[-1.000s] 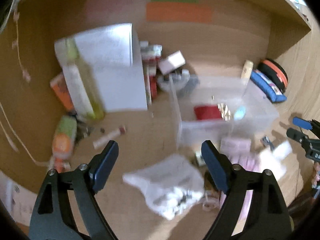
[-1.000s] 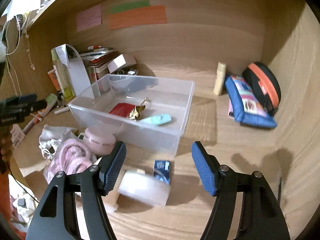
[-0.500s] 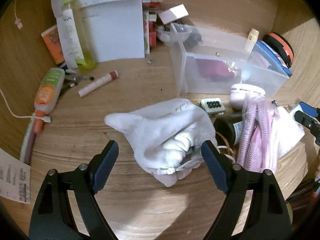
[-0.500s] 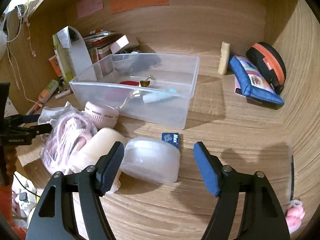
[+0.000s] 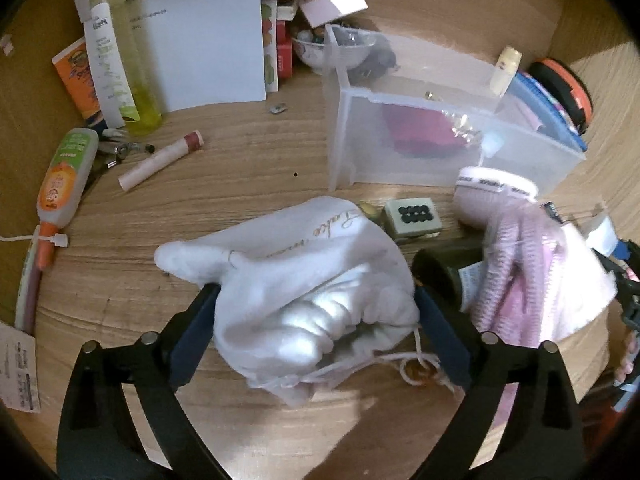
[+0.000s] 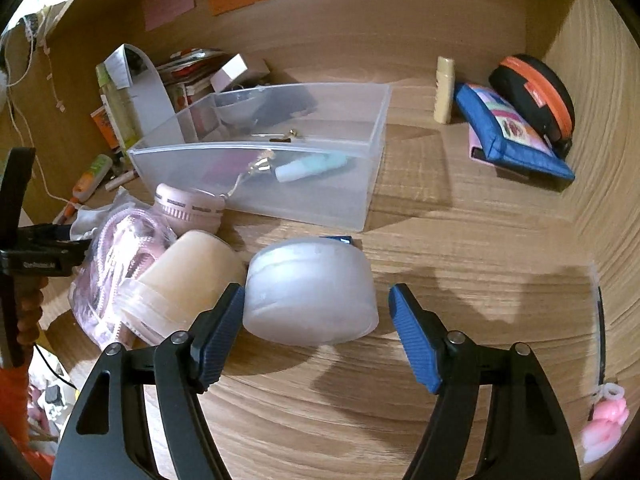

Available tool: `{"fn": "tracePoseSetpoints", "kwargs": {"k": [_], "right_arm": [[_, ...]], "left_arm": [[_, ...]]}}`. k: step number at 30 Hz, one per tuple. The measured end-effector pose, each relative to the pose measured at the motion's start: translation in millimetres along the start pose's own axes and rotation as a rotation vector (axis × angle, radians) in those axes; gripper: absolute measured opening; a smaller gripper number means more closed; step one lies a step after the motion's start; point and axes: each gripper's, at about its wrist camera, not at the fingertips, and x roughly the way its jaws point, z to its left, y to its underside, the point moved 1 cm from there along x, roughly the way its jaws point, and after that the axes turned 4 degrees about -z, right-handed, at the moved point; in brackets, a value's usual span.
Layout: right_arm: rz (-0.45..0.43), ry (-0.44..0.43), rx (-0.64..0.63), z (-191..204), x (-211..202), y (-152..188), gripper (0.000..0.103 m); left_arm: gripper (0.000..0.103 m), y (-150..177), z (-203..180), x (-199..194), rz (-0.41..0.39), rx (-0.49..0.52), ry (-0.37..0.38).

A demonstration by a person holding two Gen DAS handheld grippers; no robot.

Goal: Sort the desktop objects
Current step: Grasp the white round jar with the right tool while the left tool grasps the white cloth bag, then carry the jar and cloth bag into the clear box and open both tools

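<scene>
I've brought both hands down onto the clutter in the last second. My left gripper [image 5: 316,308] has just been opening wider and now straddles the white pouch [image 5: 304,284], which sits between its spread jaws; the cloth bulges against both sides, but I judge nothing is clamped yet. On the other side my right gripper [image 6: 316,316] has dropped over the white jar [image 6: 310,290]: the jar's left edge is just beside the left finger, with a clear gap to the right finger, so it is spread, not pinching. The clear bin [image 6: 360,204] lies ahead of both. Closing is what I'd do next.
</scene>
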Motion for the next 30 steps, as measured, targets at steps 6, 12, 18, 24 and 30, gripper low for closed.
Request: {"fn": "tracePoseSetpoints", "kwargs": {"k": [6, 12, 18, 24, 30], "right_arm": [[0.009, -0.010, 0.023, -6.9, 6.1, 1.0, 0.063], [0.005, -0.033, 0.057, -12.3, 6.5, 0.4, 0.062], [-0.007, -0.044, 0.059, -13.7, 0.8, -1.8, 0.062], [-0.040, -0.048, 0.068, -16.7, -10.7, -11.4, 0.062], [-0.060, -0.048, 0.082, -18.2, -17.6, -20.4, 0.062]], "left_arm": [[0.099, 1.5, 7.8, 9.8, 0.016, -0.026, -0.013], [0.088, 0.1, 11.8, 6.7, -0.012, -0.039, -0.017], [0.063, -3.1, 26.3, 1.7, -0.040, -0.076, -0.032], [0.060, 0.3, 45.8, -10.4, -0.087, -0.142, -0.056], [0.060, 1.5, 53.4, -34.7, -0.149, -0.166, -0.061]]}}
